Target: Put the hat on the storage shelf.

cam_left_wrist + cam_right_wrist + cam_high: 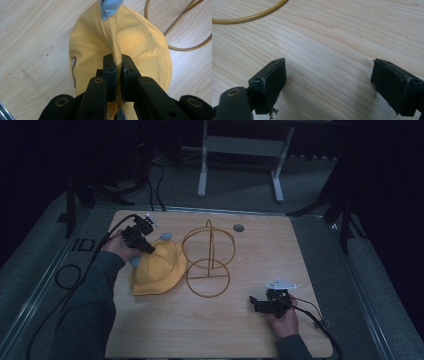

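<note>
Clearly, left gripper (pixel 119 65) pinched the yellow hat (pixel 140 50) by its crown fold, right gripper (pixel 328 82) wide over desk (pixel 332 37); lifting slowly toward the wire stand (pixel 208 260) seemed wise.

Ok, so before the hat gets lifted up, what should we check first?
1. Left gripper pinching the yellow hat: ok, its jaws are shut on a fold of cloth at the top.
2. Hat free of the wire stand: cannot tell, they look very close in the high view.
3. Blue cloth piece on the hat not caught in the jaws: ok, it sits farther along the fold.
4. Right gripper ready to help: ok, jaws open with nothing between them, low over the table.
5. Right gripper out of the way: ok, it is well apart from hat and stand.
</note>
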`<state>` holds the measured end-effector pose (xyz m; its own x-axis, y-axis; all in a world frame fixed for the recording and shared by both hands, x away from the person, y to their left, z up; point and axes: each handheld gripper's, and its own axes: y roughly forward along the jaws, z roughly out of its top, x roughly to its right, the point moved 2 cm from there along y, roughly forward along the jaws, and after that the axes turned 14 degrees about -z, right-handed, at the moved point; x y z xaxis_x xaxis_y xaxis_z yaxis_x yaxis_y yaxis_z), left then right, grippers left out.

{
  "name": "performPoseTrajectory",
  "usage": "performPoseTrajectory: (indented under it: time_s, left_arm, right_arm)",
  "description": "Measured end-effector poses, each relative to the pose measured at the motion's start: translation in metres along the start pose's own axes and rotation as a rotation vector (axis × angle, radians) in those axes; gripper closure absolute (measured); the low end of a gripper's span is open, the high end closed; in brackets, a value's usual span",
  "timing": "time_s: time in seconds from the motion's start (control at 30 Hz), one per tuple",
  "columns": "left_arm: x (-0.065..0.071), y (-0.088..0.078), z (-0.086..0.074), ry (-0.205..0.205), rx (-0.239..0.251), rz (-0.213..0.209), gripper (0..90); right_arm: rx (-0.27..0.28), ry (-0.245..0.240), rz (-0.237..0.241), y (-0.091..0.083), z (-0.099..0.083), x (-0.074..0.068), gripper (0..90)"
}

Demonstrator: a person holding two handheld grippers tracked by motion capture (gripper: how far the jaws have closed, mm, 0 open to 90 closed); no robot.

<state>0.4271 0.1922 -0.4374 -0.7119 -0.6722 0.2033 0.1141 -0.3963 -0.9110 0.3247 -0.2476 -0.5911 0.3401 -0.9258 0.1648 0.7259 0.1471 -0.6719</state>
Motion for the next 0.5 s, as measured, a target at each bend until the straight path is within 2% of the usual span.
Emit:
performPoseTrajectory:
  time_s: [0.5]
  left_arm:
    - [0.0022,-0.0085,-0.0027,0.01,0.012,-0.016,84.4]
  right_arm:
    - [0.0,0.0,0.0,0.0,0.0,0.0,12.8]
